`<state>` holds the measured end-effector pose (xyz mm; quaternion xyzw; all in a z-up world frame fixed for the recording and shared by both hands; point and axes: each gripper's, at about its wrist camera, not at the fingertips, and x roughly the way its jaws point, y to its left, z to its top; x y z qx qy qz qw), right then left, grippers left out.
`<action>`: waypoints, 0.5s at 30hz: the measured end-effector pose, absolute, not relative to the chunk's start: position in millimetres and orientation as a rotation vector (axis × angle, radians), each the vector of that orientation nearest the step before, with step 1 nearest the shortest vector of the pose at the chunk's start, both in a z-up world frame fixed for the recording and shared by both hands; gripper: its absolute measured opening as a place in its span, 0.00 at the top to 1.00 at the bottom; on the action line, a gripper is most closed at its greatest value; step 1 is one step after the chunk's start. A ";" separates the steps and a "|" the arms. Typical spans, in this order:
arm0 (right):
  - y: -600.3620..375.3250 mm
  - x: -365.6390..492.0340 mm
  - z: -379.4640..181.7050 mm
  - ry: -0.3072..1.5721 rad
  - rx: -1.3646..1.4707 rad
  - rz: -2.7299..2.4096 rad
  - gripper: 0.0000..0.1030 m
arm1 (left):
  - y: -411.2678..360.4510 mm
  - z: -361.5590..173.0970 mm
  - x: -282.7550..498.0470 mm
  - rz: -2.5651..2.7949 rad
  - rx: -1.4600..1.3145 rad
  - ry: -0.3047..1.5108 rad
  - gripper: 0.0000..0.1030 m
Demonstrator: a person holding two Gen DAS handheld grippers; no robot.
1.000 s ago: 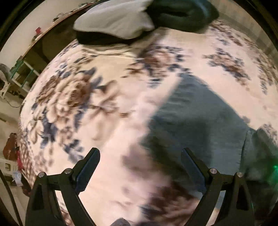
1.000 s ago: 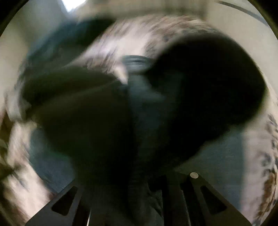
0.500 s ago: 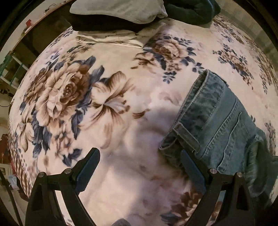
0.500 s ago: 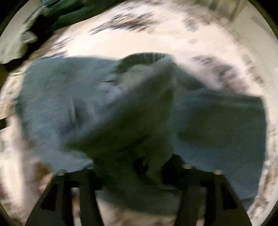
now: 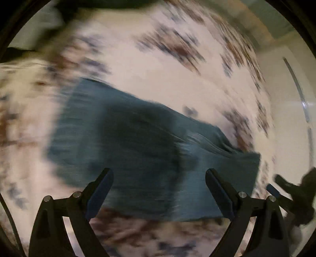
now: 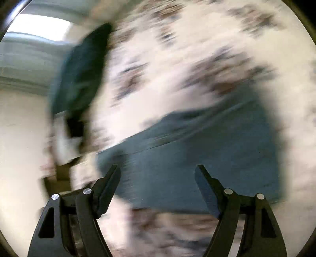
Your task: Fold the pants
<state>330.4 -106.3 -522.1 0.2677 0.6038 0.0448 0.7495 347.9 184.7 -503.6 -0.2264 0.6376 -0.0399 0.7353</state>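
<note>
The blue denim pants (image 5: 138,150) lie in a folded, roughly rectangular heap on the floral blanket (image 5: 177,85). Both views are heavily motion-blurred. My left gripper (image 5: 159,189) is open and empty, its fingers just above the pants' near edge. My right gripper (image 6: 158,187) is open and empty, hovering over the near edge of the pants (image 6: 207,158) in its own view. The right gripper also shows as a dark shape at the far right of the left wrist view (image 5: 294,193).
A pile of dark and light clothes (image 6: 79,75) lies at the blanket's far left edge in the right wrist view. A pale wall or floor (image 6: 21,148) lies beyond the blanket's edge. Dark clothing (image 5: 110,4) sits at the top of the left wrist view.
My right gripper has let go of the pants and opened; the pants now lie flat. Both grippers have swung quickly, and my left gripper now faces the pants directly.
</note>
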 end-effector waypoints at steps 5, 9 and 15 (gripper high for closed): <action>-159.7 351.7 -597.4 1.511 0.576 -0.013 0.23 | 127.3 -578.6 392.4 -0.216 -0.467 1.623 0.28; -194.0 340.2 -640.4 1.568 0.591 -0.080 0.71 | 101.1 -581.5 396.2 -0.249 -0.348 1.583 0.69; -220.1 333.8 -659.1 1.634 0.591 -0.085 0.70 | 92.0 -570.8 403.6 -0.195 -0.253 1.526 0.73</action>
